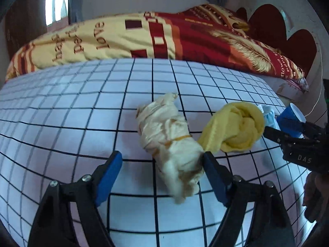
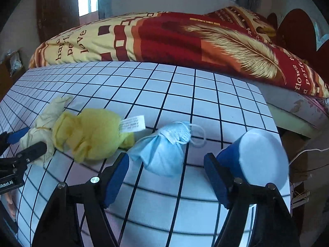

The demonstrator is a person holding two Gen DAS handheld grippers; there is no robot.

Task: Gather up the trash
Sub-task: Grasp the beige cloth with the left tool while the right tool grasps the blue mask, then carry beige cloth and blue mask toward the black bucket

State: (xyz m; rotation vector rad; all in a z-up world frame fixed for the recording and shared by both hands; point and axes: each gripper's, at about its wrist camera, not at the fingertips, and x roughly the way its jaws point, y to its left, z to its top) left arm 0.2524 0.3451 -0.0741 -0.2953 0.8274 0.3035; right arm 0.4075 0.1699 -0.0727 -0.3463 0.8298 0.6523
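Observation:
A crumpled cream wrapper [image 1: 170, 140] lies on the checked table sheet [image 1: 82, 113]. My left gripper [image 1: 162, 158] stands open around the wrapper's near end; its right finger touches the wrapper and its left finger stands clear. A bunched yellow cloth [image 1: 236, 127] lies just right of the wrapper. In the right wrist view, a crumpled light blue face mask [image 2: 162, 154] lies between the open fingers of my right gripper [image 2: 166, 161], with no pad pressing on it. A blue paper cup [image 2: 257, 158] lies on its side just outside that gripper's right finger.
A bed with a red and yellow quilt [image 1: 164, 37] runs along the far edge of the table. The table's right edge [image 2: 275, 123] drops off beside the cup, with a white cable [image 2: 304, 152] beyond it. The yellow cloth [image 2: 90, 135] carries a white label.

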